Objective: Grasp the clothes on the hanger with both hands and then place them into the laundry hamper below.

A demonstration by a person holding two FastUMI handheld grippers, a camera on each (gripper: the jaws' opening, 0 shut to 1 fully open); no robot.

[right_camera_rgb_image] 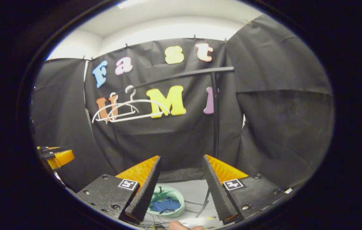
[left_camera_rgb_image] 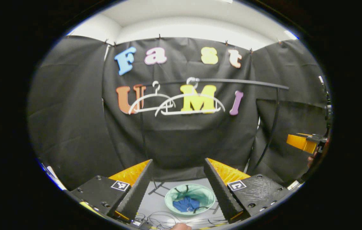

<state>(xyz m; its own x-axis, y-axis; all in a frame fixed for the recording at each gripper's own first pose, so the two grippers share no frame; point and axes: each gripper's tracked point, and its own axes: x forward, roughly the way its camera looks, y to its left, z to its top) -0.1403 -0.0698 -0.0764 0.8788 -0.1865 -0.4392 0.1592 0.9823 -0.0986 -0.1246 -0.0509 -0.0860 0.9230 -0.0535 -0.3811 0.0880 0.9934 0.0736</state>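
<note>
The blue clothes are seen lying in the laundry hamper on the floor beneath two bare hangers, while the left gripper and right gripper are held above with fingers spread wide and empty, apparently because the drop is complete.

Open air lies above the hamper; the rail, hangers and stand post block higher up.
</note>
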